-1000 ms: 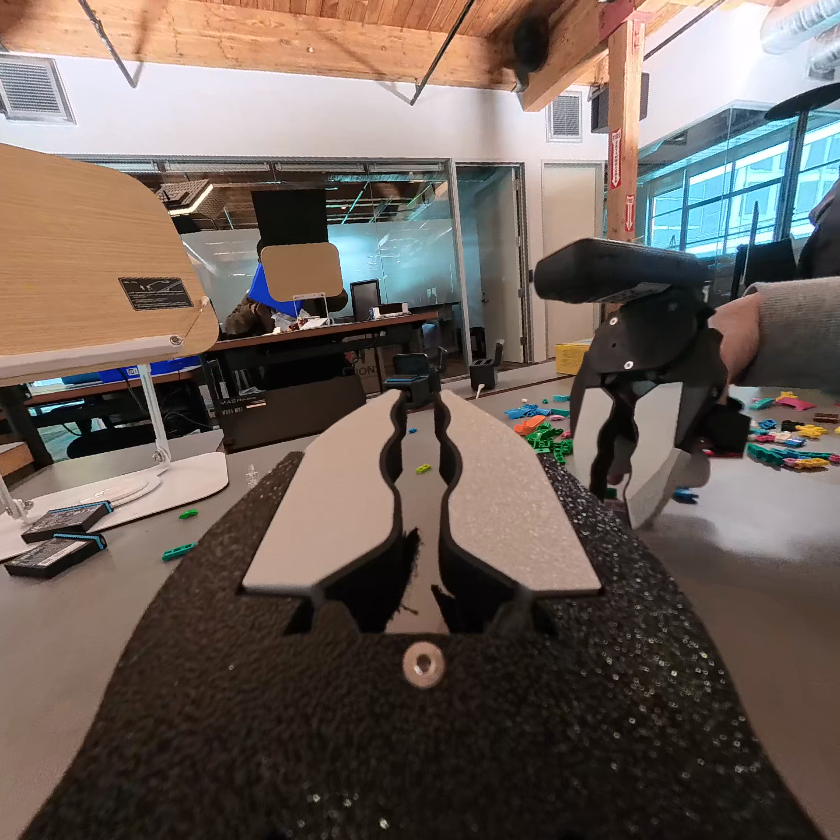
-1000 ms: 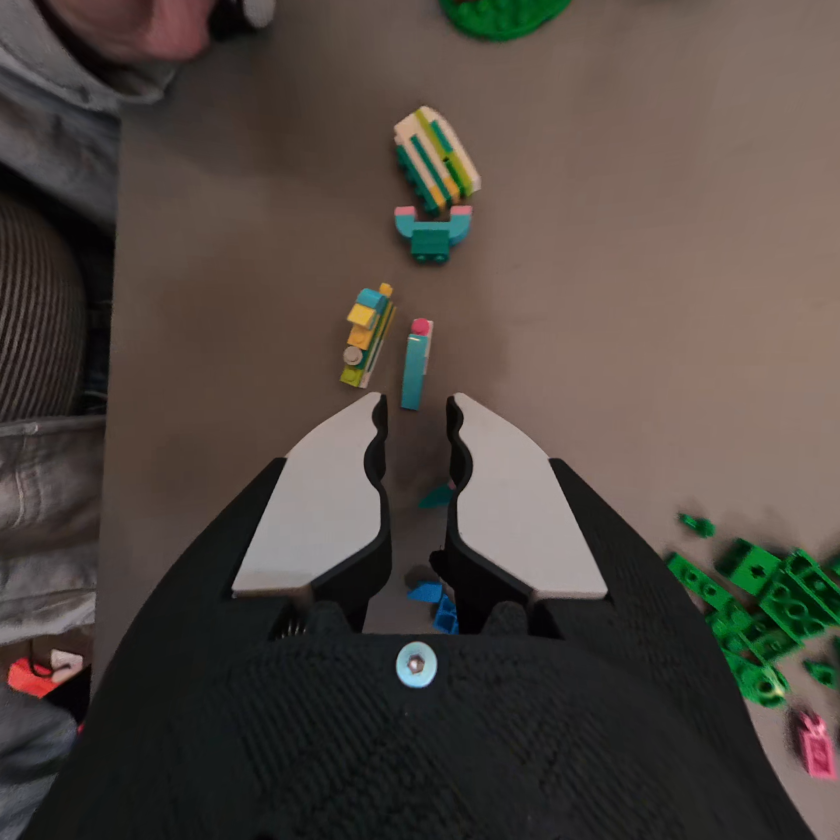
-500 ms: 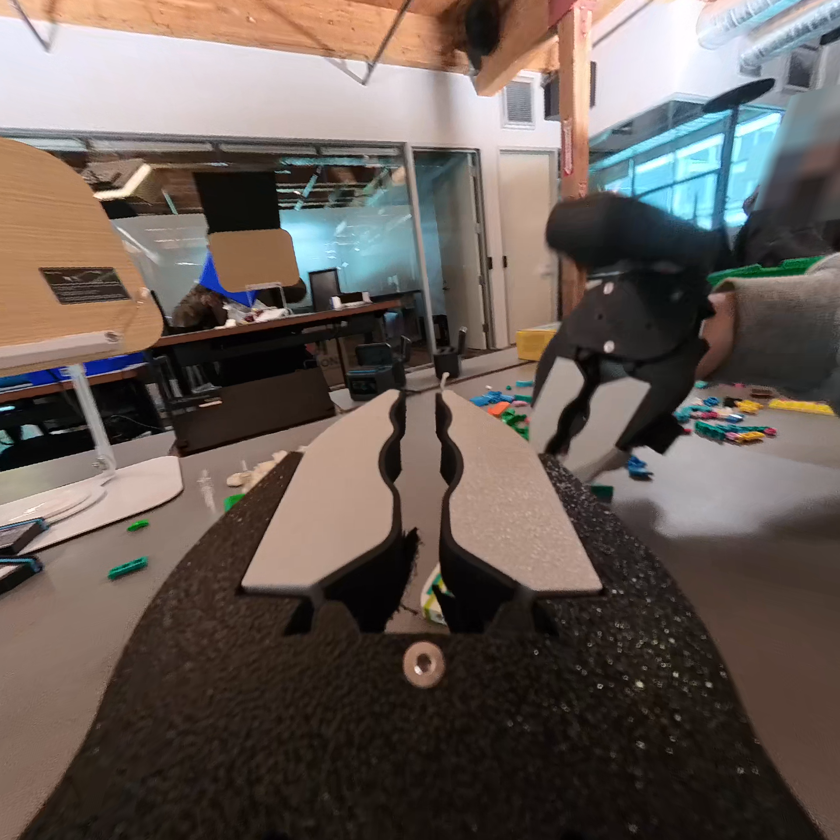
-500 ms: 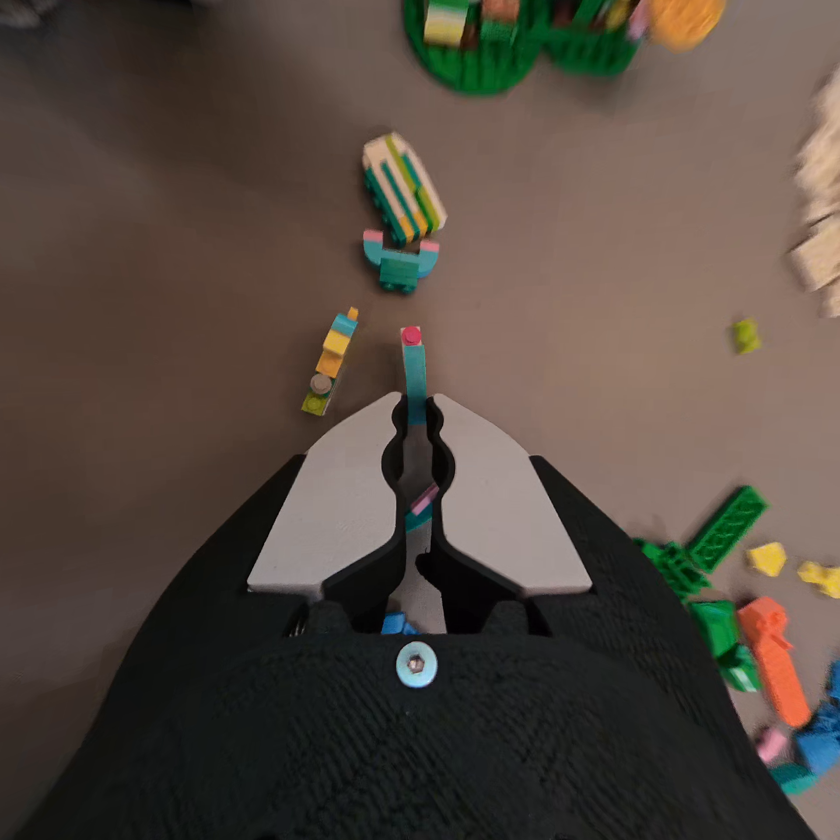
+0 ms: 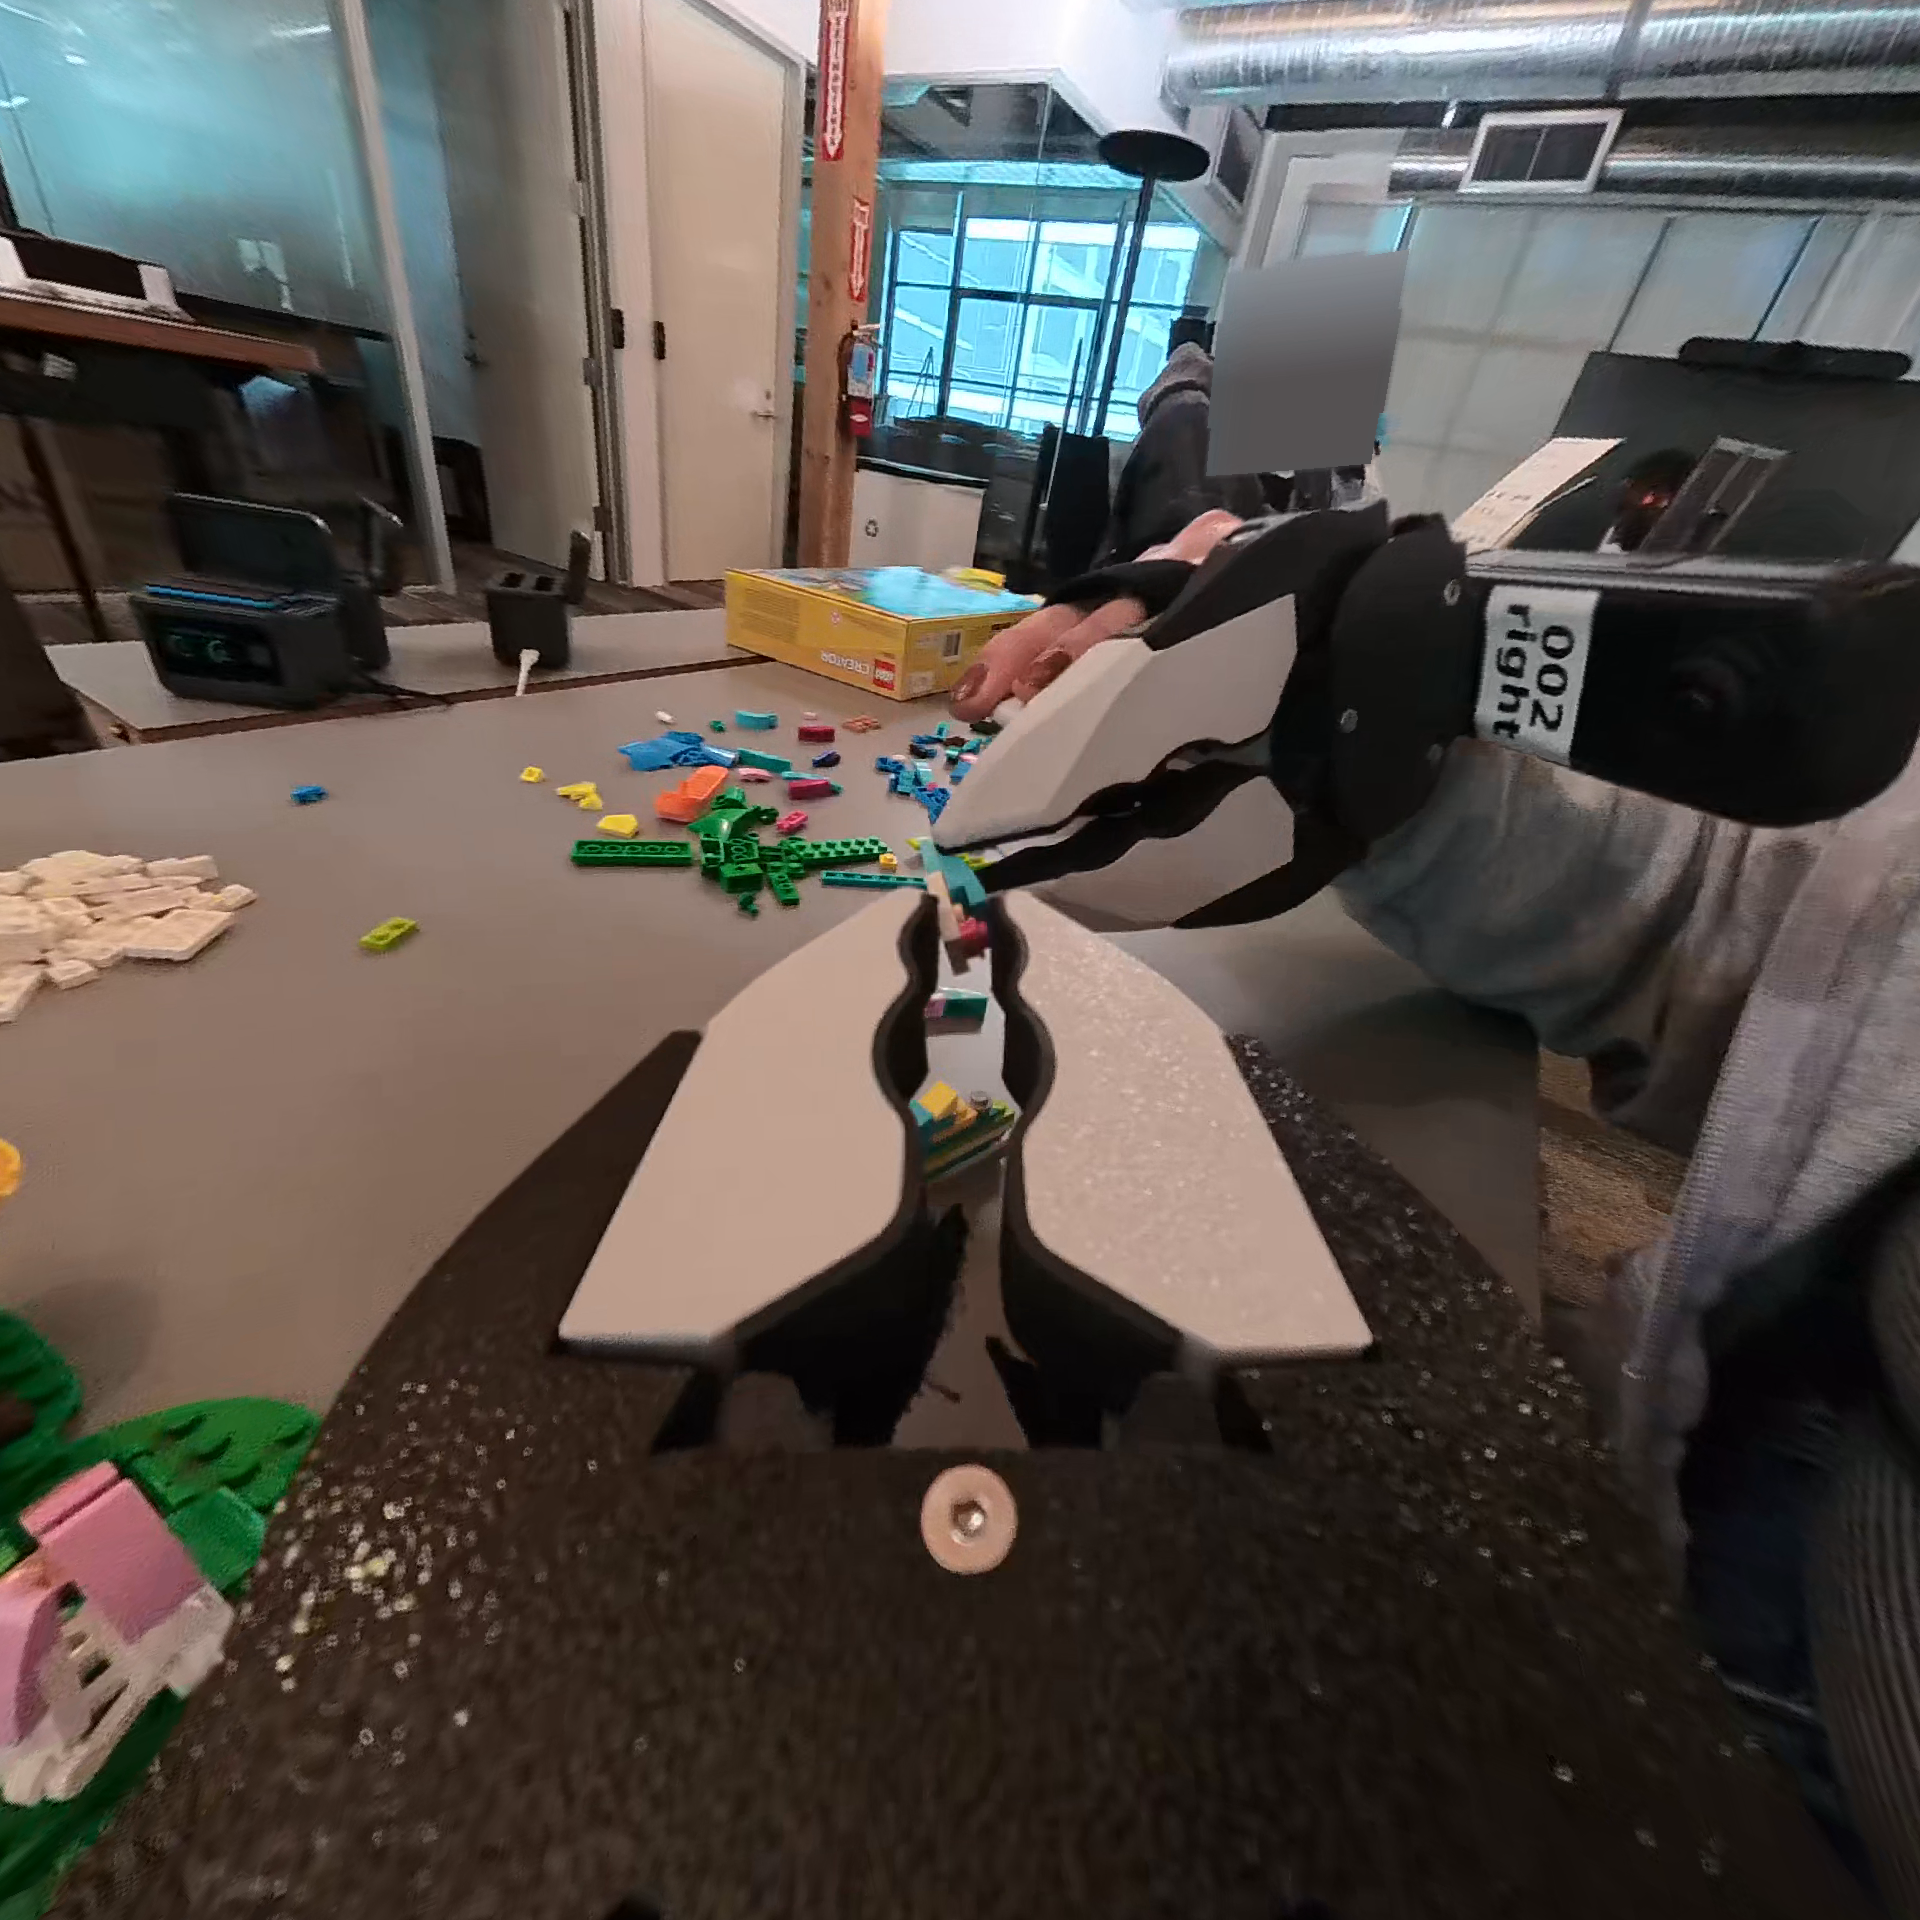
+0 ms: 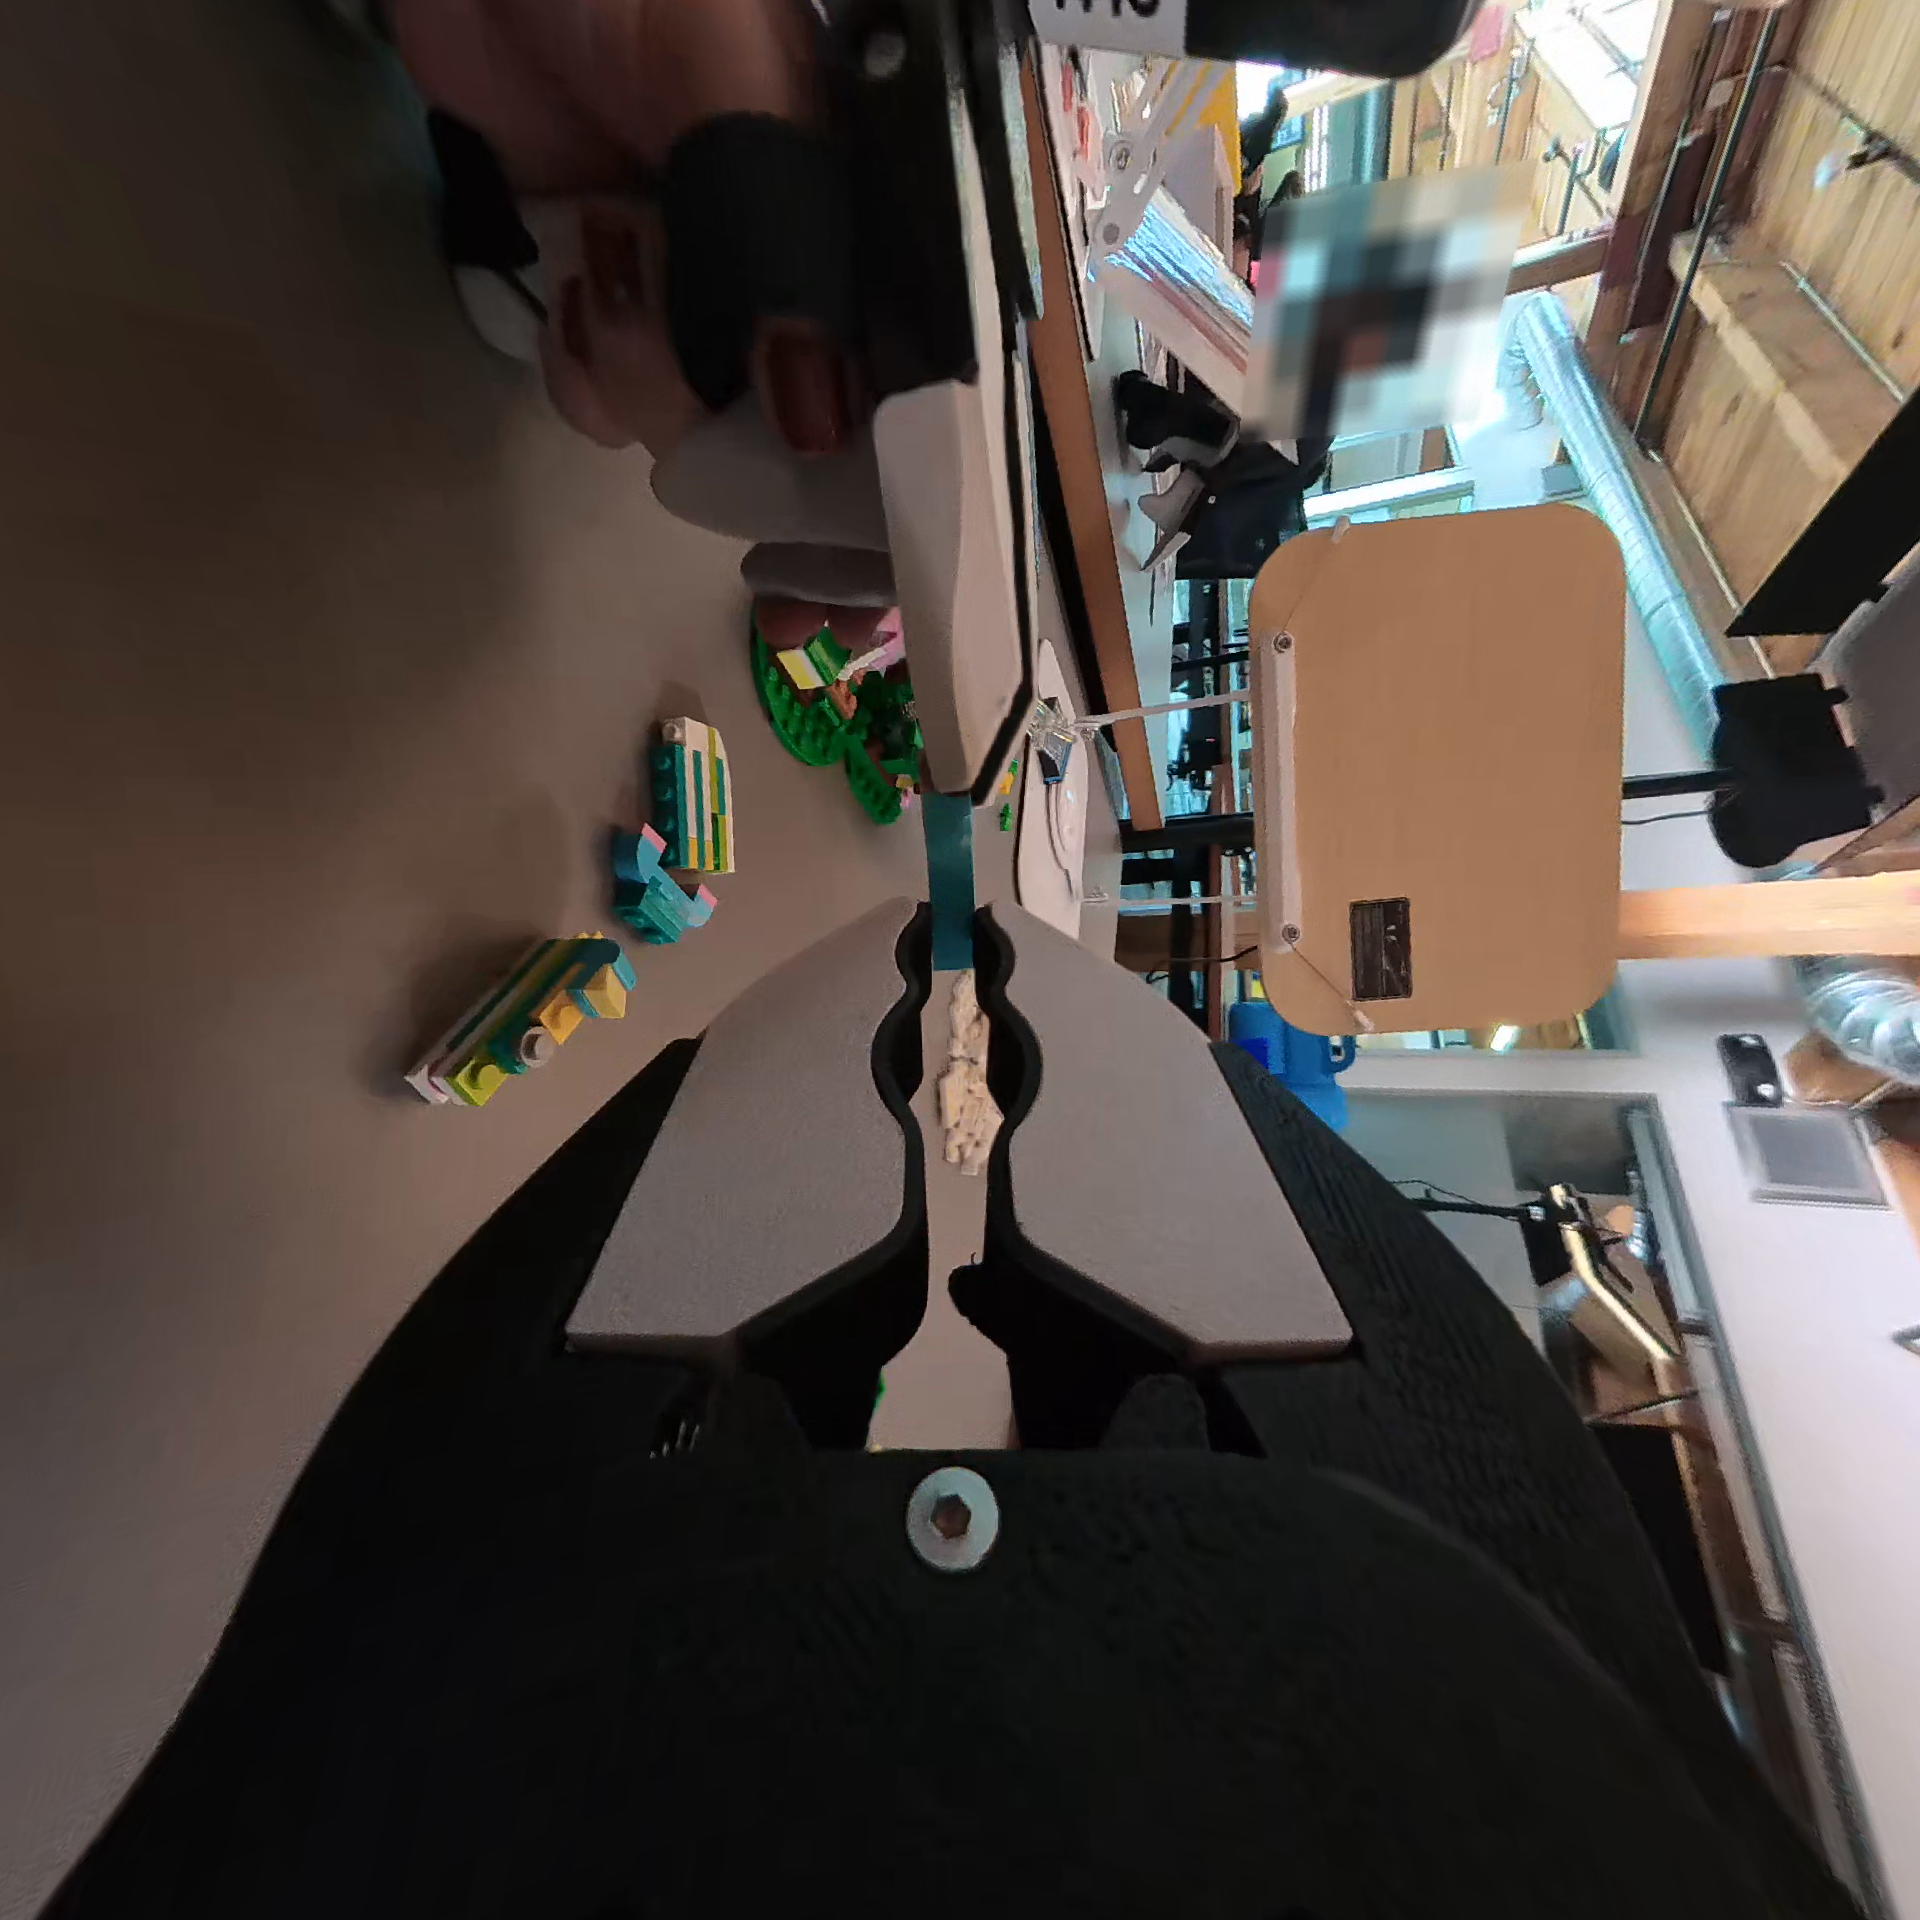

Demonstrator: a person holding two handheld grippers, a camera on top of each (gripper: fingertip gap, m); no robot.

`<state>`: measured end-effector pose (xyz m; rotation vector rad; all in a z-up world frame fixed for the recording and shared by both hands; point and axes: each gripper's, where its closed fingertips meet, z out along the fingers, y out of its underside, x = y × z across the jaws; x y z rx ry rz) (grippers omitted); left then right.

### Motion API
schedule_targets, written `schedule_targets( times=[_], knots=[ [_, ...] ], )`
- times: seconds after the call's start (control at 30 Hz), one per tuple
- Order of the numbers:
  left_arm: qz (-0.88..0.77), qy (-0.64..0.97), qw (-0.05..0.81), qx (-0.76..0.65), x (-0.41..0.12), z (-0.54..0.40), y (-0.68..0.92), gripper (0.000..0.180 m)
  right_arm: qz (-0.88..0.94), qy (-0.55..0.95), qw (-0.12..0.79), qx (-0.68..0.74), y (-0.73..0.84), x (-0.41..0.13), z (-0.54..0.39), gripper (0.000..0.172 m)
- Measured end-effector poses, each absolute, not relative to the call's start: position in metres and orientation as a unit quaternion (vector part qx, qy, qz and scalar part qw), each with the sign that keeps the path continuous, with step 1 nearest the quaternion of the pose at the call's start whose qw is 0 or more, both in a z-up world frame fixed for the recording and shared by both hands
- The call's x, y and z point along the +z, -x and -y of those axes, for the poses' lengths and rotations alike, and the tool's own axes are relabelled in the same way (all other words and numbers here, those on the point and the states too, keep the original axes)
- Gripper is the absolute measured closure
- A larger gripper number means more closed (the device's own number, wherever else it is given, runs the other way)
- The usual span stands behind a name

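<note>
left wrist view: the left gripper (image 5: 958,920) has its jaws drawn close, and between its tips sits the pink-capped end of a slim teal brick strip (image 5: 954,896). the pads seem to pinch that end, though the contact is small in frame. the right gripper (image 5: 951,847), held by a hand (image 5: 1049,649), comes in from the right with its jaws nearly together on the other end of the same strip. so the strip hangs in the air between the two tools, above the grey table (image 5: 312,1039). below the jaws lies a small yellow and teal brick assembly (image 5: 956,1127). loose green bricks (image 5: 748,857), a pile of white bricks (image 5: 94,914) and a yellow box (image 5: 873,623) lie farther off.

right wrist view: the right gripper (image 6: 951,940) pinches the near end of the teal strip (image 6: 948,883), pads pressed on both sides. the far end goes into the tips of the left gripper (image 6: 951,784). on the table lie a striped brick assembly (image 6: 691,800), a teal curved piece (image 6: 655,883), the yellow and teal assembly (image 6: 530,1023) and a green baseplate (image 6: 800,717).

as far as shows, the strip is lifted and shared by both tools; it is joined to none of the other pieces.
</note>
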<state>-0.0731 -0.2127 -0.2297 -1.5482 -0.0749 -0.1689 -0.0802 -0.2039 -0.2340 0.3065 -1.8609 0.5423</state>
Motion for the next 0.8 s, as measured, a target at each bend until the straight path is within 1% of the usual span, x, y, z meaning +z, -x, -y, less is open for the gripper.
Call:
schedule_targets(
  times=[0.17, 0.2, 0.27, 0.3, 0.33, 0.4, 0.43, 0.53, 0.57, 0.63, 0.7, 0.73, 0.8],
  knots=[
    [0.05, 0.708, 0.699, -0.085, -0.233, 0.213, 0.078, 0.173, 0.779, -0.12, 0.577, 0.215, 0.084, -0.235, 0.204, 0.165],
    [0.055, 0.709, 0.697, -0.093, -0.233, 0.212, 0.078, 0.173, 0.774, -0.122, 0.584, 0.214, 0.084, -0.235, 0.206, 0.164],
    [0.06, 0.712, 0.691, -0.107, -0.235, 0.211, 0.077, 0.173, 0.77, -0.133, 0.589, 0.209, 0.083, -0.238, 0.213, 0.154],
    [0.059, 0.713, 0.69, -0.111, -0.236, 0.211, 0.075, 0.173, 0.766, -0.137, 0.594, 0.201, 0.083, -0.239, 0.216, 0.155],
    [0.06, 0.714, 0.689, -0.108, -0.236, 0.211, 0.076, 0.173, 0.763, -0.142, 0.601, 0.19, 0.084, -0.239, 0.217, 0.165],
    [0.047, 0.718, 0.687, -0.098, -0.237, 0.212, 0.076, 0.173, 0.765, -0.136, 0.602, 0.187, 0.085, -0.24, 0.218, 0.165],
    [0.036, 0.714, 0.692, -0.098, -0.234, 0.214, 0.074, 0.173, 0.769, -0.119, 0.591, 0.212, 0.083, -0.239, 0.219, 0.165],
    [0.008, 0.69, 0.712, -0.126, -0.221, 0.218, 0.065, 0.172, 0.774, -0.052, 0.525, 0.35, 0.074, -0.228, 0.223, 0.165],
    [-0.001, 0.675, 0.721, -0.157, -0.216, 0.22, 0.059, 0.172, 0.77, -0.039, 0.5, 0.394, 0.069, -0.224, 0.226, 0.165],
    [-0.013, 0.623, 0.745, -0.24, -0.199, 0.229, 0.049, 0.18, 0.759, -0.014, 0.441, 0.479, 0.058, -0.214, 0.231, 0.165],
    [-0.008, 0.615, 0.747, -0.252, -0.198, 0.233, 0.052, 0.18, 0.731, 0.021, 0.403, 0.55, 0.054, -0.199, 0.226, 0.165],
    [-0.006, 0.623, 0.746, -0.237, -0.201, 0.233, 0.055, 0.18, 0.713, 0.04, 0.389, 0.581, 0.053, -0.191, 0.22, 0.165],
    [0.009, 0.621, 0.749, -0.229, -0.199, 0.232, 0.059, 0.18, 0.702, 0.055, 0.401, 0.586, 0.056, -0.185, 0.209, 0.166]
  ],
)
